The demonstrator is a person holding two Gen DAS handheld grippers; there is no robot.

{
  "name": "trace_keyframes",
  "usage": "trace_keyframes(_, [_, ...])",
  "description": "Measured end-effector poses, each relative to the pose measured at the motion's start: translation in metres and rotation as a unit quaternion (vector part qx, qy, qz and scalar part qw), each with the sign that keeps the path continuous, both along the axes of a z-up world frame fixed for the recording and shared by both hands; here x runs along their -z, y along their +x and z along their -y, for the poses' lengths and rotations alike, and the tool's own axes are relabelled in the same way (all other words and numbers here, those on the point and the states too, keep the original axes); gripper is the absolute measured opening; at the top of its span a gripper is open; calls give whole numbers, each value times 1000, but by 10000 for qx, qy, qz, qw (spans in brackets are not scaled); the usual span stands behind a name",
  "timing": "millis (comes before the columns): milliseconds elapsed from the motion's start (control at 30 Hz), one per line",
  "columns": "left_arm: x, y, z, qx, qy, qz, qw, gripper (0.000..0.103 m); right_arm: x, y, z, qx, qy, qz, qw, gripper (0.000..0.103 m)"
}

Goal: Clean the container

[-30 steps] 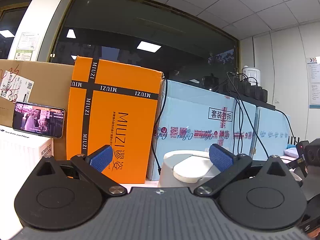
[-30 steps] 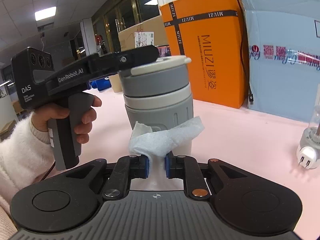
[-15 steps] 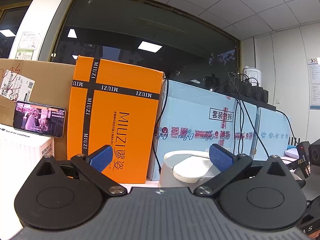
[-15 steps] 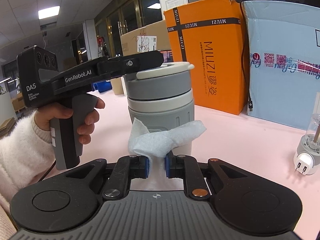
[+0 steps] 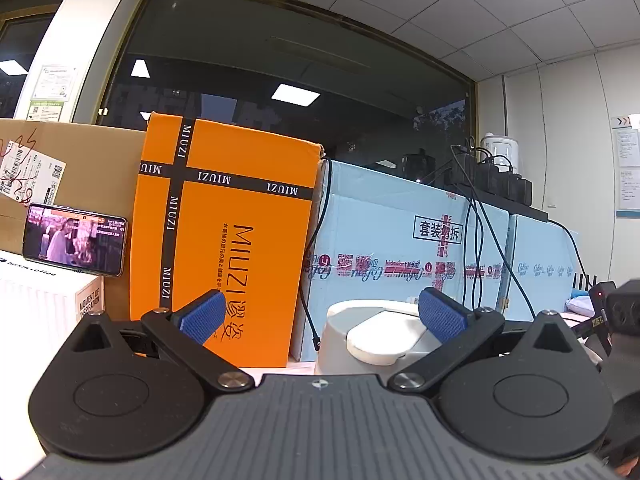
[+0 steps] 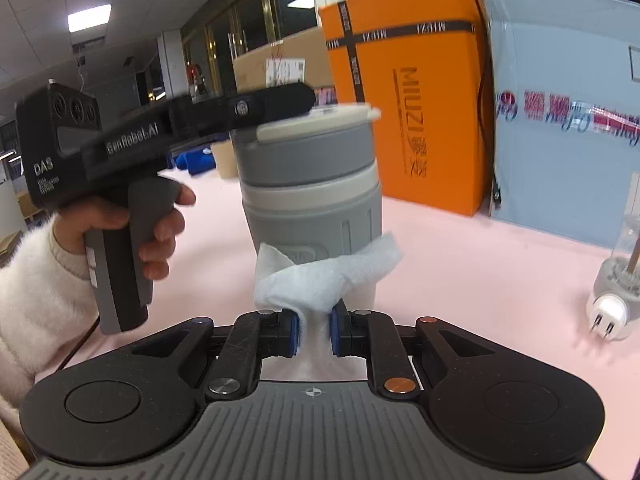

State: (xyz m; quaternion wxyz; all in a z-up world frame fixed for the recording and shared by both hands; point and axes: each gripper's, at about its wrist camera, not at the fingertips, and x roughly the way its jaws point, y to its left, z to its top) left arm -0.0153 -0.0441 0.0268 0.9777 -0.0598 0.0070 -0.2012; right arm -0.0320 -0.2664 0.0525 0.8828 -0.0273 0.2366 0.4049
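Pinching a crumpled white tissue (image 6: pixel 320 280), the right gripper (image 6: pixel 314 330) presses it against the lower wall of the grey container (image 6: pixel 310 200), upright on the pink table (image 6: pixel 480 272). Left gripper (image 5: pixel 320 316) spread wide, level with the white lid (image 5: pixel 380 336). Orange box (image 6: pixel 408 100) behind.

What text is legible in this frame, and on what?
"MIUZI": orange box.
"套装勿拆": pale blue carton.
"GenRobot.AI", "DAS": left gripper body.
"MOMENT OF INSPIRATION": white box.
Shipping label, wall notices, phone captions: too small to read.
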Motion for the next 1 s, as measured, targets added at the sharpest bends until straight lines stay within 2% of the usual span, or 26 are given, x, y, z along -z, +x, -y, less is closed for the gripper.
trace_keyframes(267, [1,0,0,33,-35,-17,10000,103,-15,-8,5,48,129,349,9993,14])
trace_keyframes(533, [1,-1,0,29,-55,-32,10000,103,-3,0,0,49,12,103,9999,14])
trace_keyframes(833, [2,-2,1,33,-47,-10,10000,103,19,9,-10,-14,-212,-414,9989,14])
trace_keyframes(1000, [-1,-8,3,-99,40,158,9998,103,20,10,-11,-8,-230,-486,9986,14])
